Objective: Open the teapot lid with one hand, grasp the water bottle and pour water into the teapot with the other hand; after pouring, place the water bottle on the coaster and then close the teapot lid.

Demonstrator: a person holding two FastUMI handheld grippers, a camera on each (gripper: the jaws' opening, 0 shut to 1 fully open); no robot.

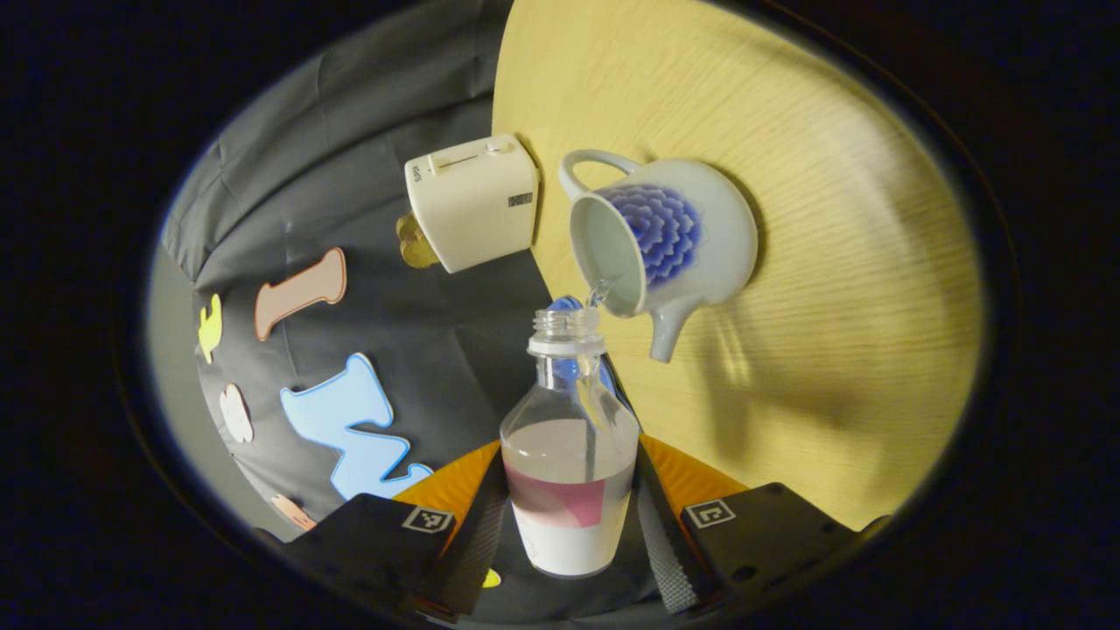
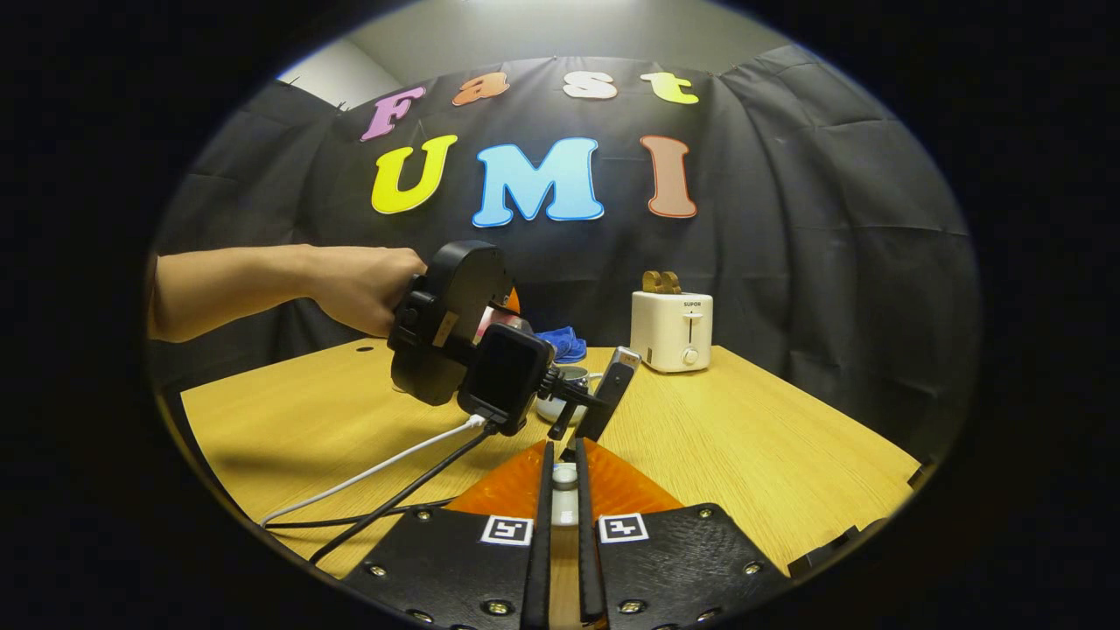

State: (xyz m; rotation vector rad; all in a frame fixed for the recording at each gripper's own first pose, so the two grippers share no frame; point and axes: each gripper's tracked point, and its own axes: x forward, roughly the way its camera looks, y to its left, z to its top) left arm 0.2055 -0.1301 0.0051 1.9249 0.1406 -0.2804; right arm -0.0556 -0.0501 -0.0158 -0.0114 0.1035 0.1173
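Clear bottle (image 1: 569,455) pours—teapot (image 1: 665,241) open.

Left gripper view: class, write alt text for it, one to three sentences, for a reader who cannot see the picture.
The left gripper, its fingers on either side of an uncapped water bottle, tips it so water streams into an open white teapot with a blue flower pattern. The teapot stands on a pale wooden table, with a cream toaster beside it.
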